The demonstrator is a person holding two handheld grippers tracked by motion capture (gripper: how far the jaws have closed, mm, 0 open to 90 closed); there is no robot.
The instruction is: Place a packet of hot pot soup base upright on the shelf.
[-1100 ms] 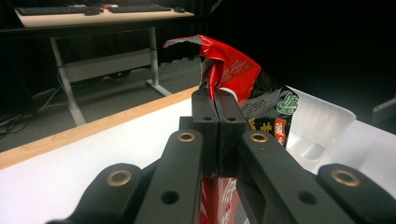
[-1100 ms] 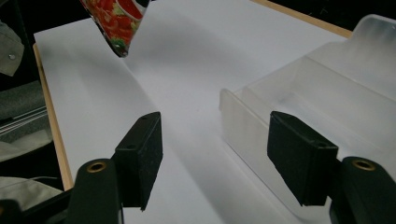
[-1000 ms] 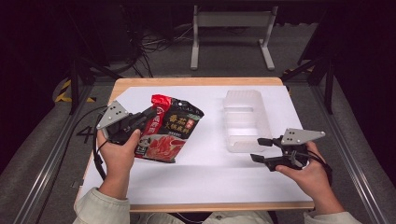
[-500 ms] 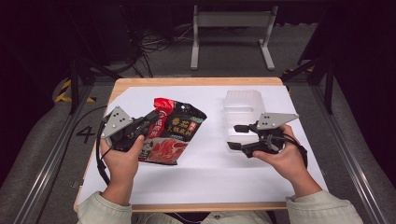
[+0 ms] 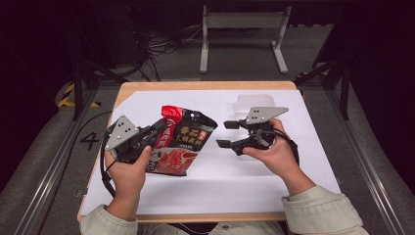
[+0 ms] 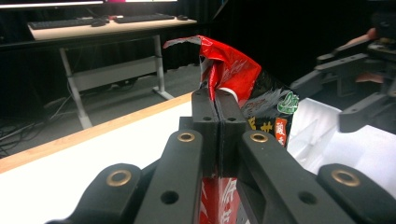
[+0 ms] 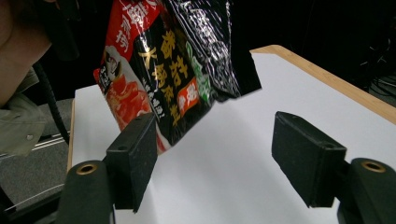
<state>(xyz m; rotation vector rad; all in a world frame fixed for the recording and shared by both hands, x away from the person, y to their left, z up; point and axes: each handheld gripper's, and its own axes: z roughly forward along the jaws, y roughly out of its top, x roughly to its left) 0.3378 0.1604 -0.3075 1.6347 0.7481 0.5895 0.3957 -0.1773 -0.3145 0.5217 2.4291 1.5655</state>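
Over white sheet, left claw clamped on red-black pouch, right claw jaws apart, aimed at pouch.

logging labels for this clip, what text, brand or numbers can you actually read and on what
"4": painted on the grey floor left of the table.
Red and black snack bag, held by the left gripper: large yellow Chinese characters, blurred, no character certain.
Small green round mark on the bag: too small to read.
Nothing else legible.
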